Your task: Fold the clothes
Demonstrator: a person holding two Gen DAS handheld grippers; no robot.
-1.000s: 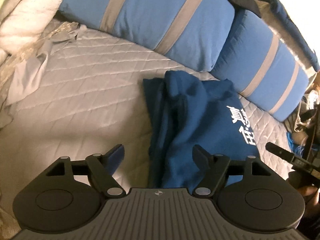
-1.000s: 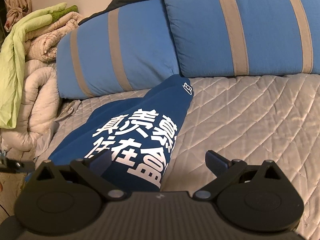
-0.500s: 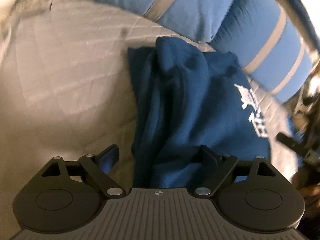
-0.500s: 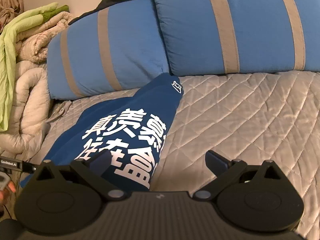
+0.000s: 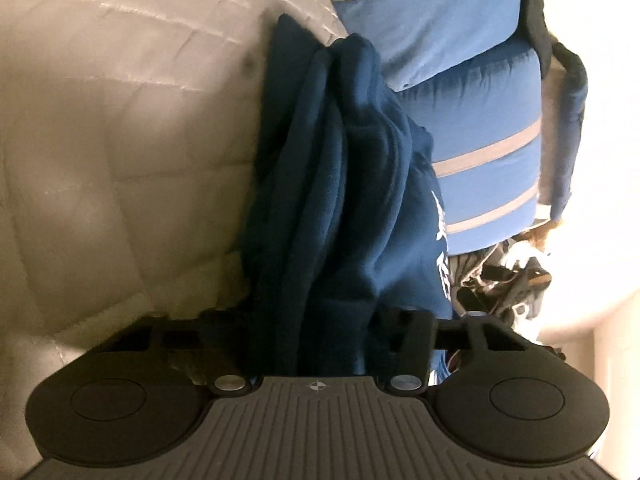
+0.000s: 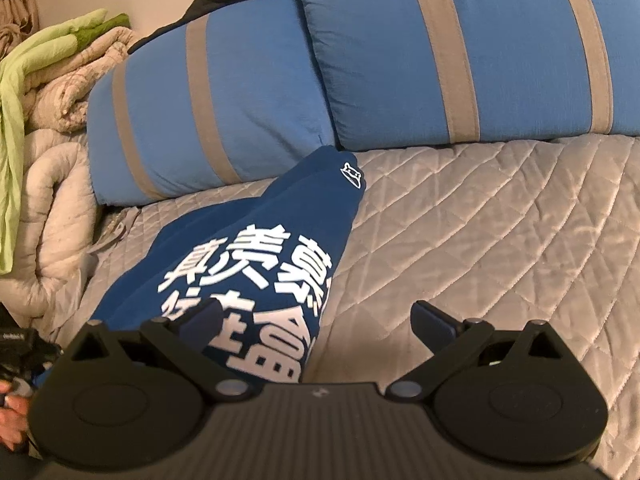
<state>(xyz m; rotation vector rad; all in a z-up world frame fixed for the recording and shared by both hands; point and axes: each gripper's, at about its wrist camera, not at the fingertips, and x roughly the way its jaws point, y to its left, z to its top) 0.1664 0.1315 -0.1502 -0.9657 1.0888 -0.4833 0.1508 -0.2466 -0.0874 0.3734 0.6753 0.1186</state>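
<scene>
A dark blue shirt [image 6: 256, 256] with large white printed characters lies on the grey quilted bed [image 6: 500, 240], partly folded. In the left wrist view the shirt [image 5: 340, 184] is bunched in thick folds and its near edge runs in between the jaws. My left gripper [image 5: 320, 328] is shut on that bunched edge. My right gripper [image 6: 316, 320] is open, hovering low over the near right edge of the shirt, its left finger above the print and its right finger above bare quilt.
Two blue pillows with grey stripes [image 6: 460, 52] stand along the back of the bed. A rolled beige duvet and a green cloth [image 6: 36, 92] are piled at the left. A person's hand [image 6: 10, 404] shows at the lower left edge.
My left gripper moved forward onto the shirt's near edge, rolled, and closed on the bunched cloth. My right gripper stayed open and barely shifted.
</scene>
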